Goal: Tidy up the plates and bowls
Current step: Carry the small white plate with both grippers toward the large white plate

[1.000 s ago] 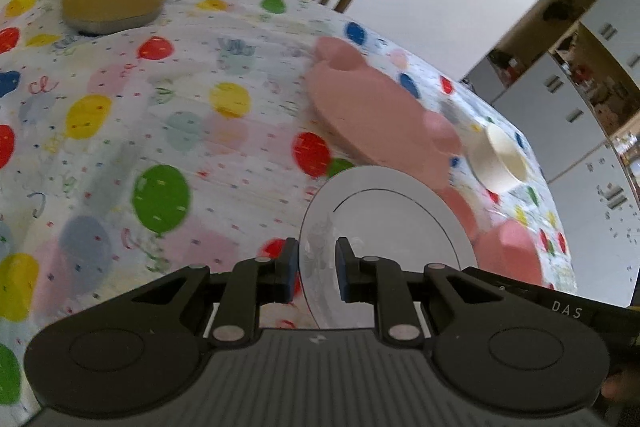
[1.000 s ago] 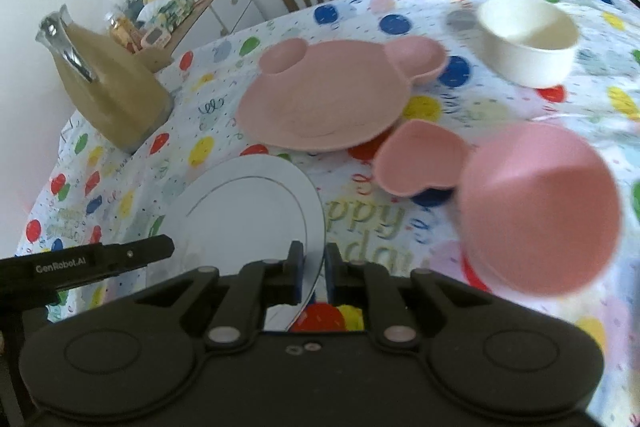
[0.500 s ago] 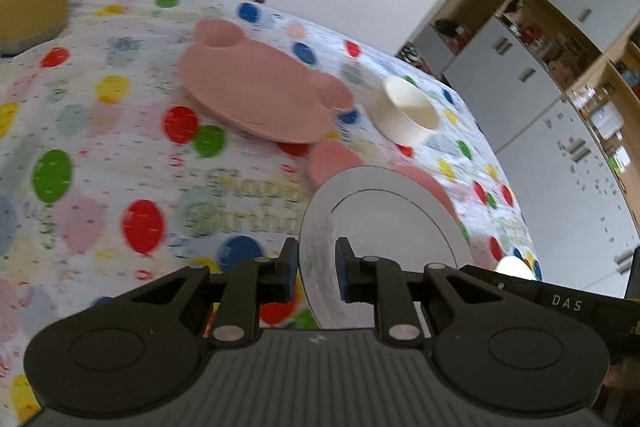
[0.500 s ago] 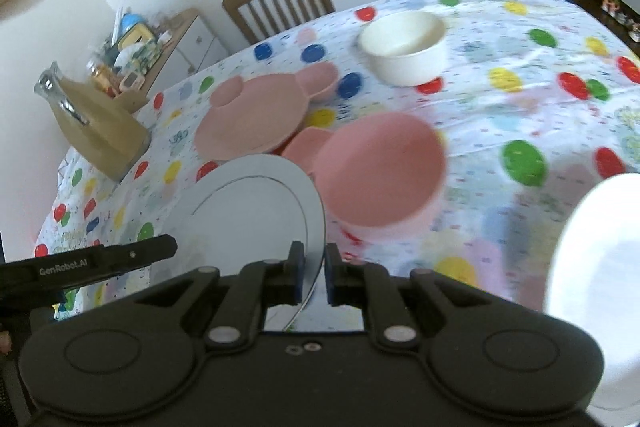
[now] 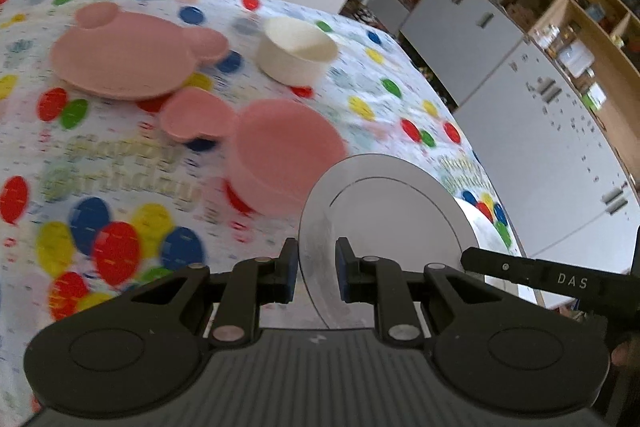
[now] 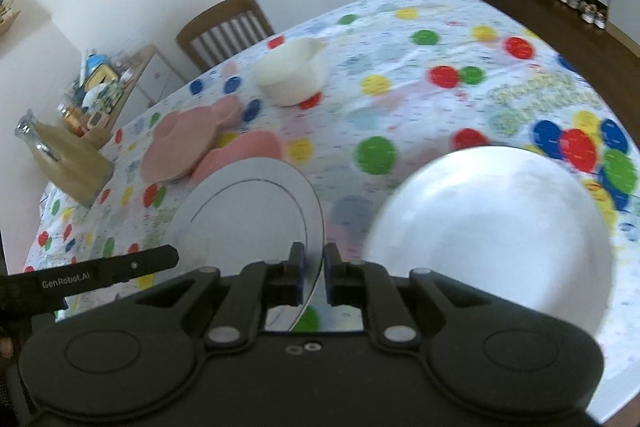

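Left wrist view: your left gripper [image 5: 317, 269] is clamped on the near rim of the grey plate [image 5: 392, 211], and in the right wrist view your right gripper [image 6: 313, 275] pinches the opposite rim of that same plate [image 6: 248, 211], so you carry it edge-on between both hands, clear of the tablecloth [image 5: 120, 167].

What has changed: a second ago the plate hung near the tan jug [image 6: 64, 159]; now the jug is well off to the left, and a white plate [image 6: 488, 231] has come into view just to the right of your load. Half a second ago only its edge showed at the frame border.

That likely means you are bringing the grey plate over to stack on the white one. The pink eared plate [image 5: 124, 61], pink bowl [image 5: 280, 151] and cream bowl [image 5: 296, 49] sit beyond, untouched.
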